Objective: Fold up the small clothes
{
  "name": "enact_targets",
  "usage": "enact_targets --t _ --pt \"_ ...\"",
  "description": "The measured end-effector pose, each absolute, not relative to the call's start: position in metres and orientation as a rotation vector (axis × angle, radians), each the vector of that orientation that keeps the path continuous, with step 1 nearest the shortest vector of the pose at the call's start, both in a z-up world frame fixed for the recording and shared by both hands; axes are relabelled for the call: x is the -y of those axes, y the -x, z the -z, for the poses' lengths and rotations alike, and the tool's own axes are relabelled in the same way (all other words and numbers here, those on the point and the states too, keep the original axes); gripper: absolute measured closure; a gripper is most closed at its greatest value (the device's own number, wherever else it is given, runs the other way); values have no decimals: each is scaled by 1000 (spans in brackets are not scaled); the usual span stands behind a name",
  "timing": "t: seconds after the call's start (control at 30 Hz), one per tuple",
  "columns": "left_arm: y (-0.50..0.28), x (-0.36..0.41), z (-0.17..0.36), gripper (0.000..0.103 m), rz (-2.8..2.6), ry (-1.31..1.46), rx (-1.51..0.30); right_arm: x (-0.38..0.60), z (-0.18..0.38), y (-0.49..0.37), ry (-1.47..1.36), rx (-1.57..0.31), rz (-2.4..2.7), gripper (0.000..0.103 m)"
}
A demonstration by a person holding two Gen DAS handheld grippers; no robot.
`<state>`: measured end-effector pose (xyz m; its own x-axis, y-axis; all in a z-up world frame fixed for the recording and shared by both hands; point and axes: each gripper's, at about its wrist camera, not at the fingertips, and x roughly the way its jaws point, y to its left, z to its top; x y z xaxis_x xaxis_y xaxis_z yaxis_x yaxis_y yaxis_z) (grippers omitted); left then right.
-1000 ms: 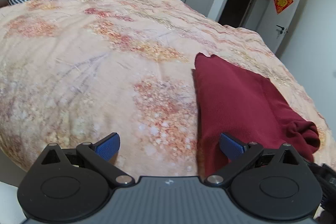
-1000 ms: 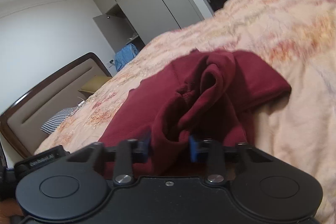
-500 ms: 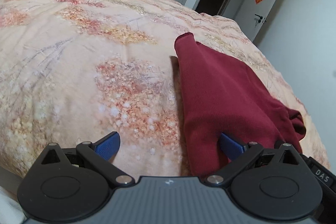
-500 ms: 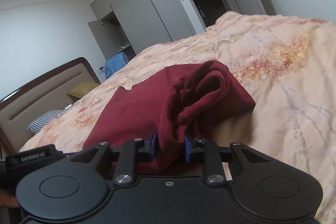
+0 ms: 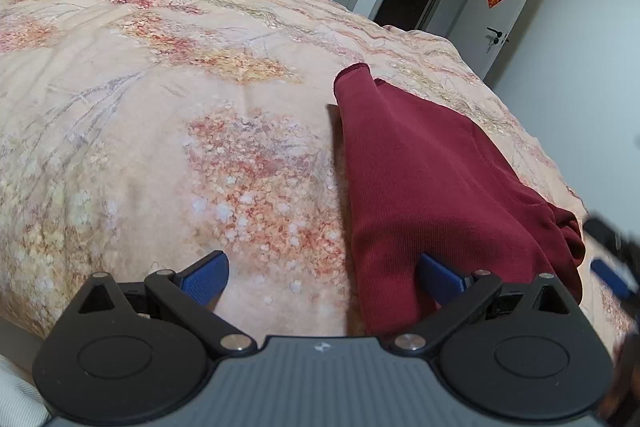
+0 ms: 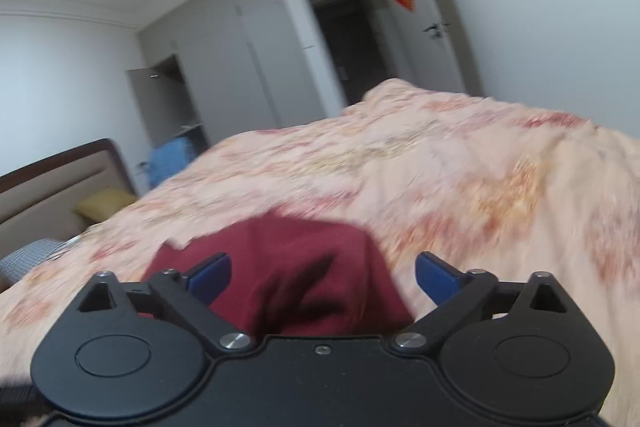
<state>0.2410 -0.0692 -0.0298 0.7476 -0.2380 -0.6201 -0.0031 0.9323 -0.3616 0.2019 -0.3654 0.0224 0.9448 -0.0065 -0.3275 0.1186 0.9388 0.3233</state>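
Black left claw (image 5: 322, 275) – blue pads (image 5: 206, 277), silver screws (image 5: 236, 341); right claw (image 6: 322, 275) alike.

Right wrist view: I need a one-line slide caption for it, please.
Right gripper, jaws just opened wide, above the dark red garment lying on the floral bedspread.

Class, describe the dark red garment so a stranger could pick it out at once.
A large bed with a peach floral quilt fills the room. Near its front right edge lies a dark red knitted garment, folded lengthwise: the only plain, deep-coloured cloth on that pale patterned cover.
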Motion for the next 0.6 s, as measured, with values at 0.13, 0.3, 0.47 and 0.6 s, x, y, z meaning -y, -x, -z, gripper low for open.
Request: enact_targets --t 0.13,0.3,0.47,0.6 --pt "-241 69 30 0 131 358 -725 374 -12 -229 -340 -386 136 1" --pt "-242 68 31 0 133 361 -725 380 30 -210 -277 -459 194 1" --pt "-242 70 34 0 131 348 -722 378 49 -181 -173 -424 207 1" --pt "-242 71 35 0 128 339 -718 387 37 -176 -222 -351 191 1"
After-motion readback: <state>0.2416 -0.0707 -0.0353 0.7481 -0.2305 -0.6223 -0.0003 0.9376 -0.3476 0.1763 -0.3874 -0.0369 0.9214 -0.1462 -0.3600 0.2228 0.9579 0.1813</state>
